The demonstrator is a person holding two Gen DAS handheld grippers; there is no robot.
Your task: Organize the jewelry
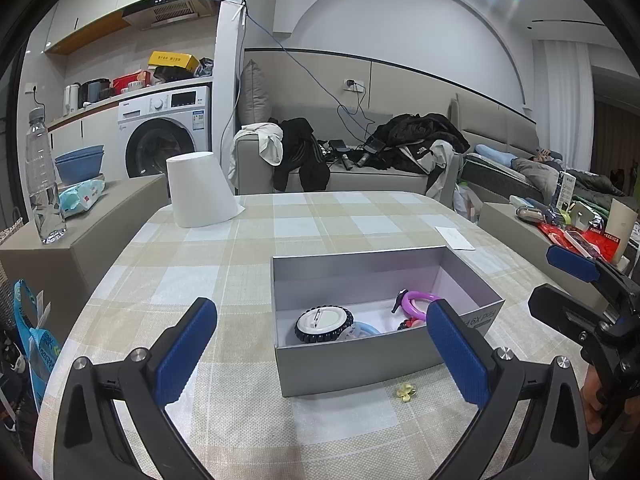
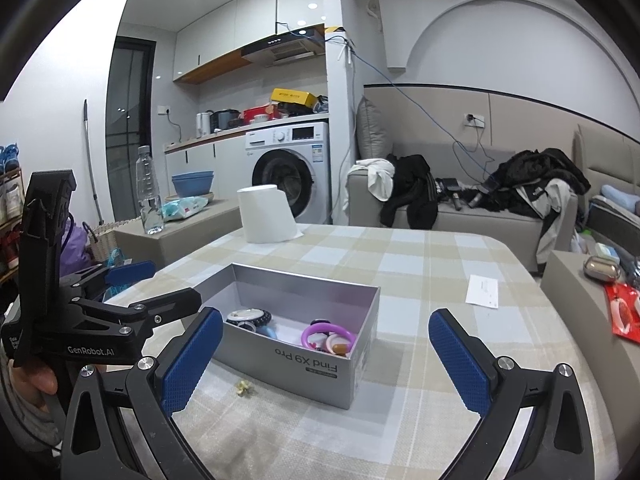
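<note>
Left wrist view: left tongs (image 1: 320,344) spread wide, nothing between the blue pads, hovering above the checked surface (image 1: 304,216). Grey box (image 1: 360,354) sits dead ahead, open top. Inside: round black-rimmed white piece (image 1: 324,324) at the box's 9 o'clock, purple ring (image 1: 416,304) at 3 o'clock, pale blue ring (image 1: 366,328) between them. Small yellow charm (image 1: 406,390) lies on the surface just outside the box's near wall, at 5 o'clock of it. Right tongs (image 1: 560,284) enter at 3 o'clock, spread, empty.

Right wrist view: right tongs (image 2: 326,354) spread, empty. Box (image 2: 304,364) ahead; yellow charm (image 2: 244,388) outside it at 7 o'clock. Left tongs (image 2: 160,284) at 9 o'clock. Upturned white cup (image 2: 268,216) at 12 o'clock, well apart.
</note>
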